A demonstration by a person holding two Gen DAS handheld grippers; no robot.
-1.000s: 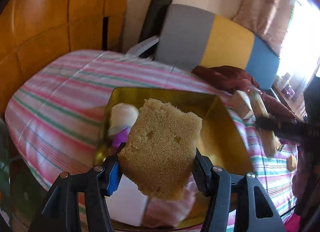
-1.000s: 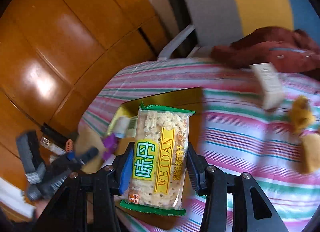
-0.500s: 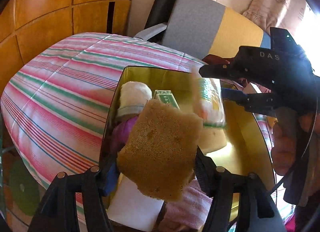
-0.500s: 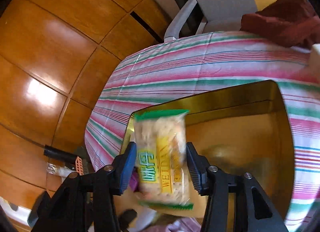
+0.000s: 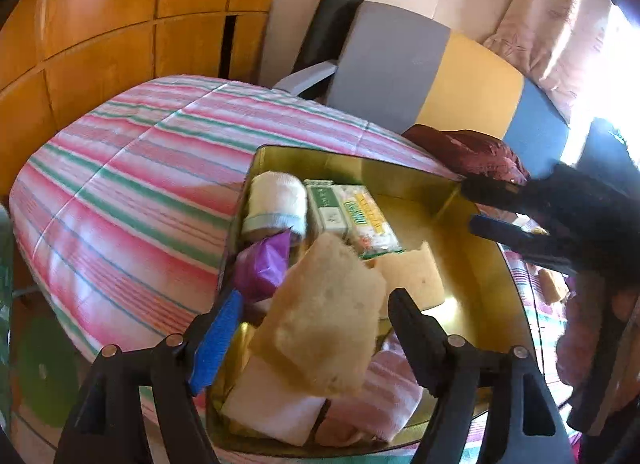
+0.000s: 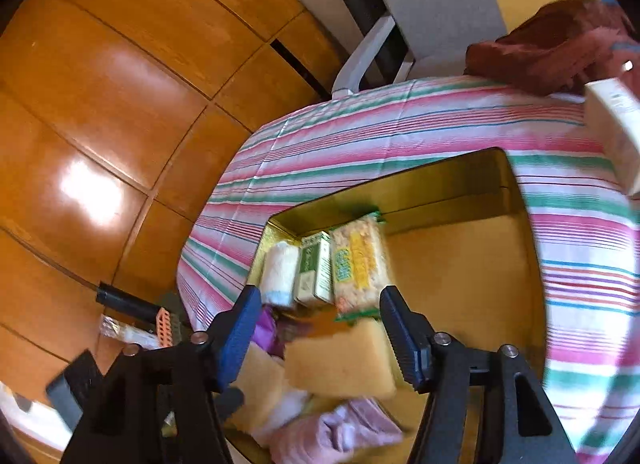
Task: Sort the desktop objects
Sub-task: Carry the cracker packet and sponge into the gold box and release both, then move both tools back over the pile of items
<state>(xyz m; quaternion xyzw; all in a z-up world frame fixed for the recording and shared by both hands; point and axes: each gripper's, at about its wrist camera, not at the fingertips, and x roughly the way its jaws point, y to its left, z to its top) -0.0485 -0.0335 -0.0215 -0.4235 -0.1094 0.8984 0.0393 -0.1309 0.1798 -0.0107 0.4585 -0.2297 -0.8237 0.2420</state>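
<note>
A gold tin box (image 5: 404, 174) sits on the striped tablecloth. In it lie a white rolled cloth (image 5: 276, 200), a green-white carton (image 5: 326, 208), the biscuit pack (image 5: 372, 226), a purple packet (image 5: 264, 266), a sponge piece (image 5: 412, 272) and pink cloths (image 5: 384, 392). My left gripper (image 5: 314, 314) is open; a tan sponge (image 5: 326, 322) sits loose and tilted between its fingers over the box. My right gripper (image 6: 316, 328) is open and empty above the box (image 6: 452, 188), the biscuit pack (image 6: 360, 262) lying below it; it shows from the side in the left wrist view (image 5: 476, 204).
A white carton (image 6: 614, 132) lies on the cloth at the right. A dark red garment (image 5: 468, 152) and a grey, yellow and blue chair (image 5: 424, 76) stand behind the table. Wooden wall panels are on the left. Small yellow bits (image 5: 554, 290) lie right of the box.
My right gripper let go of the biscuit pack, which now lies in the box, and drew back. My left gripper opened; the sponge has tipped loose between its fingers.
</note>
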